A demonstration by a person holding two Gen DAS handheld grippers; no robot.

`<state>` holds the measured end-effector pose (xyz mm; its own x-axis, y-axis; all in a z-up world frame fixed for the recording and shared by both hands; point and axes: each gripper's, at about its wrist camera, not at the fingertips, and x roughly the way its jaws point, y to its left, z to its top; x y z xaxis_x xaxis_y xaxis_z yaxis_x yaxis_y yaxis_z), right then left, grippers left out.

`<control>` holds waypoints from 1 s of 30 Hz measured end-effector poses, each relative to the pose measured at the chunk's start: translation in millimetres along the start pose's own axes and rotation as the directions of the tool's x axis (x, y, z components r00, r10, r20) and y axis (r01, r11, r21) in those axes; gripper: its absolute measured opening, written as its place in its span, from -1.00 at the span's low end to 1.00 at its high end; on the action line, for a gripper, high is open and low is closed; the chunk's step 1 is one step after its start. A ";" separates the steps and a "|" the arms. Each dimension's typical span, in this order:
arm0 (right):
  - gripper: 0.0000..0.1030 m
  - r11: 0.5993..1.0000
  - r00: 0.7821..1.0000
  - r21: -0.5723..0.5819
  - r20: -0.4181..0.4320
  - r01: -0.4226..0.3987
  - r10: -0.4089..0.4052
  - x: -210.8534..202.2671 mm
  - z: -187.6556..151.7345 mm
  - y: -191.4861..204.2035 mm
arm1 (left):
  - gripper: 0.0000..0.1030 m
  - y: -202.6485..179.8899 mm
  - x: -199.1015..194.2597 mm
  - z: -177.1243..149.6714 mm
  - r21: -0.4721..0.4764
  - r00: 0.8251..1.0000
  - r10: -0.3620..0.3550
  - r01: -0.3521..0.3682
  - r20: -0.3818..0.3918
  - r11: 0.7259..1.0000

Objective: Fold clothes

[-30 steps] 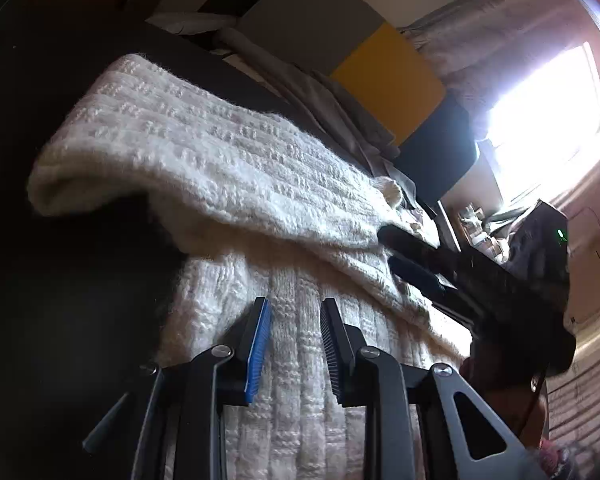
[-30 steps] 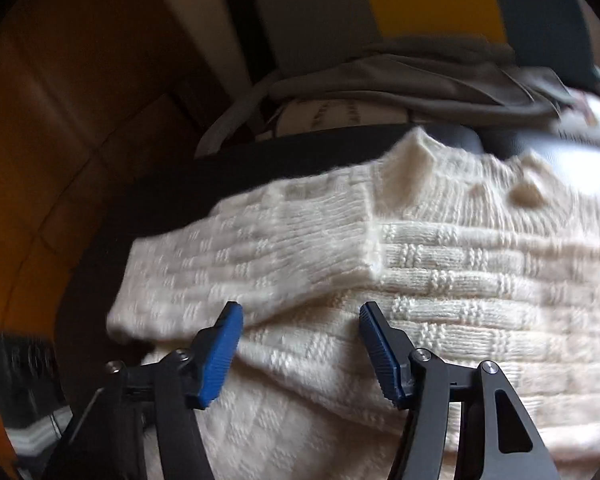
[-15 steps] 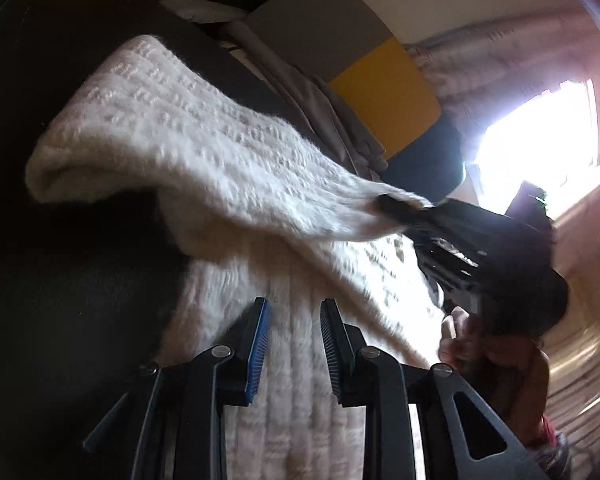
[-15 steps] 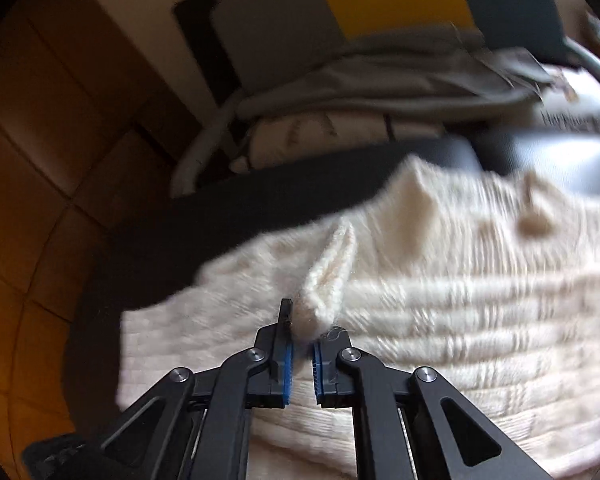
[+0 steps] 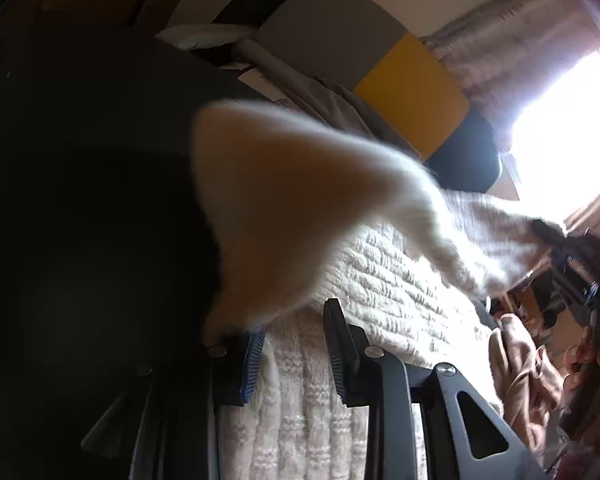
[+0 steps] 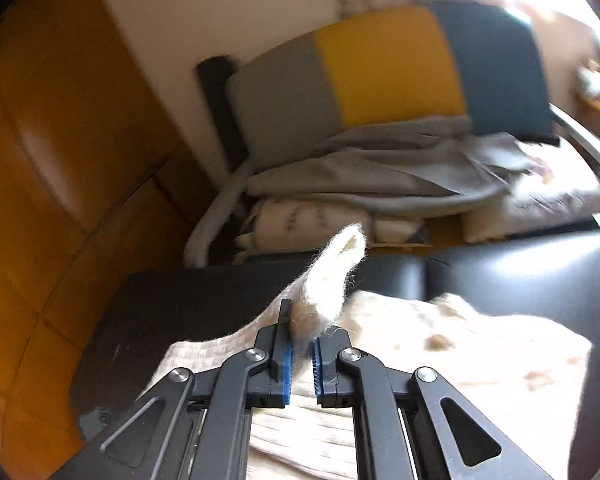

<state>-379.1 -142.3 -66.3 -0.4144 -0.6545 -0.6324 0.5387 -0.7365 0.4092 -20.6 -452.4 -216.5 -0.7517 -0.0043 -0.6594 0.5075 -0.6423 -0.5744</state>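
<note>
A cream knit sweater (image 5: 388, 280) lies on a black leather surface (image 6: 520, 272). Its sleeve (image 5: 284, 200) is lifted and stretched across the left wrist view, blurred, with its near edge draped over the left finger. My left gripper (image 5: 296, 352) stands open low over the sweater body, fabric showing between its blue pads. My right gripper (image 6: 300, 344) is shut on the sleeve's cuff (image 6: 340, 264), which sticks up past the pads. The left wrist view shows the right gripper (image 5: 548, 232) at the far right, holding the sleeve end in the air.
Behind the leather surface stands a chair with a grey, yellow and blue cushion (image 6: 388, 68) and a pile of grey and white clothes (image 6: 360, 176). Orange-brown wood panelling (image 6: 40, 160) rises on the left. A bright window (image 5: 568, 128) glares. A person's hand (image 5: 580, 360) shows beside brownish cloth (image 5: 520, 372).
My right gripper shut on the sleeve cuff and raised it off the sweater, drawing the sleeve up and to the right. The left gripper stayed open in place over the body.
</note>
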 end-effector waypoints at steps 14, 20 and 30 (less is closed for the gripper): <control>-0.84 0.958 0.990 0.256 -0.080 0.132 -0.115 -28.4 -77.9 -135.5 | -0.44 8.0 -6.4 -0.5 0.021 1.000 0.004 -0.004 0.003 1.000; -0.78 0.956 0.988 0.247 -0.053 0.156 -0.147 -40.4 -83.9 -147.5 | -0.45 16.4 -13.9 2.9 0.040 0.998 -0.025 0.027 -0.064 0.999; -0.32 0.960 0.971 0.154 0.011 0.232 -0.237 -63.8 -89.0 -147.4 | -0.40 -37.0 -50.3 14.0 0.250 0.999 -0.011 0.004 0.030 0.968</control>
<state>-366.7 23.2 -144.9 -0.5385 -0.4634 -0.7038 0.3080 -0.8857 0.3475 -7.5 -439.1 -155.3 -0.7699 -0.0200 -0.6378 0.3835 -0.8135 -0.4373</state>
